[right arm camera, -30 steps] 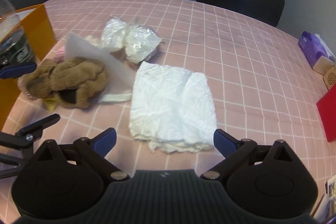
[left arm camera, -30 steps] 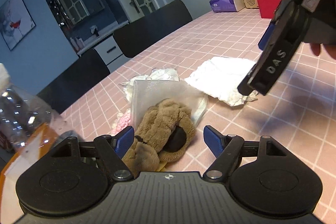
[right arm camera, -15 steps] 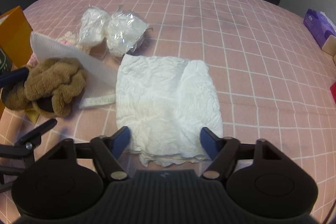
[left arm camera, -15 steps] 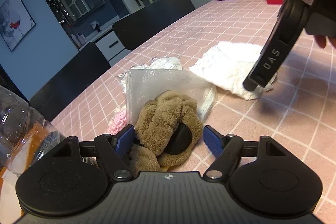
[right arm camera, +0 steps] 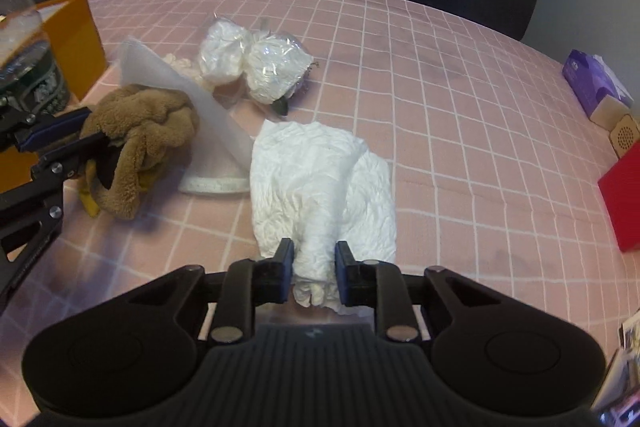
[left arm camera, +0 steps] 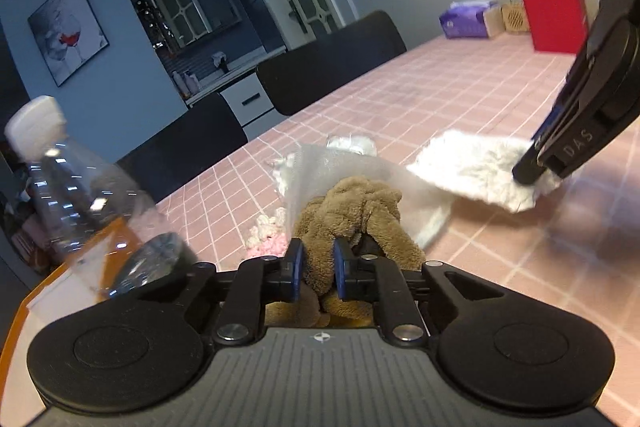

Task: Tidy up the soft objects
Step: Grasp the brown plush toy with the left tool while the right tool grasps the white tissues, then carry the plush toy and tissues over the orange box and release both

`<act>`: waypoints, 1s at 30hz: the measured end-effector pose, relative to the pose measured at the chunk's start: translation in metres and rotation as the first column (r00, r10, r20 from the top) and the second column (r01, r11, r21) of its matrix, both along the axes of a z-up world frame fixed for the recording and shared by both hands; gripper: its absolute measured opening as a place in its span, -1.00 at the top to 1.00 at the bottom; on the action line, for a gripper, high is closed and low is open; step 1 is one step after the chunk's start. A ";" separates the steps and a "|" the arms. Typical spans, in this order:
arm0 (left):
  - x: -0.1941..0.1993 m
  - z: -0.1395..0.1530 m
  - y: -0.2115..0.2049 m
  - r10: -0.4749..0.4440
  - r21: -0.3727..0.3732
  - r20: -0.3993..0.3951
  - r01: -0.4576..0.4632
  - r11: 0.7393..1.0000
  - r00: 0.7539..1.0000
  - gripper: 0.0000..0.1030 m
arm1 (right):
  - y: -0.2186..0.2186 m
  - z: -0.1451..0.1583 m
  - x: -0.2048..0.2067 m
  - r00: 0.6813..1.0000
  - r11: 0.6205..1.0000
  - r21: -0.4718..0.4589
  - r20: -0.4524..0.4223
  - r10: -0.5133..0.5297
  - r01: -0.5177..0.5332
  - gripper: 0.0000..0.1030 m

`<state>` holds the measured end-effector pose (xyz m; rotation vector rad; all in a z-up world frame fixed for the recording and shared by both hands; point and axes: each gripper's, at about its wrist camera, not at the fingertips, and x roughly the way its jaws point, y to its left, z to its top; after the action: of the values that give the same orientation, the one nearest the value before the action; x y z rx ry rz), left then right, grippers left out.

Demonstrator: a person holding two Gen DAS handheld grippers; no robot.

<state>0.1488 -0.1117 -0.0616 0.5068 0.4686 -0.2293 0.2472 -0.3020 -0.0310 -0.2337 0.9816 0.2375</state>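
Left wrist view: the left gripper (left arm camera: 315, 270) pinches the near end of the brown plush toy (left arm camera: 352, 211), its blue pads narrow on the fur. The toy lies on the pink checked tablecloth (left arm camera: 460, 95), against a translucent bag (left arm camera: 352, 167).

Right wrist view: the right gripper (right arm camera: 314, 269) is clamped on the near edge of the white crumpled cloth (right arm camera: 320, 183), which lies just right of the plush toy (right arm camera: 144, 131).

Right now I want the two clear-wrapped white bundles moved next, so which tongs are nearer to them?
Left. The left tongs grip the brown plush just beside the bundles; the right tongs pinch the white cloth's near edge, farther away.
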 end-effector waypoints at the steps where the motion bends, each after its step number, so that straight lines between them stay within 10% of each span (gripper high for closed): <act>1: -0.008 0.005 0.001 -0.007 -0.014 0.002 0.007 1.000 1.000 0.66 | -0.001 0.004 -0.006 1.000 1.000 0.013 -0.002 -0.003 0.003 0.60; 14: -0.060 0.012 0.012 -0.127 -0.134 -0.116 0.111 0.985 0.985 0.54 | 0.004 0.018 -0.084 0.995 0.990 0.127 -0.061 0.077 -0.069 0.58; 19: -0.073 0.010 0.012 -0.154 -0.100 -0.088 0.145 0.984 0.984 -0.31 | 0.004 -0.001 -0.083 0.992 0.984 0.170 -0.103 0.074 -0.056 0.58; 30: -0.064 -0.014 0.002 -0.226 0.026 -0.183 0.235 0.972 0.957 -0.60 | 0.006 -0.001 -0.084 0.990 0.984 0.152 -0.092 0.108 -0.094 0.56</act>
<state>0.0844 -0.1096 -0.0755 0.5911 0.5917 -0.4923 0.1634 -0.2960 -0.0317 -0.1372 1.0470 0.4167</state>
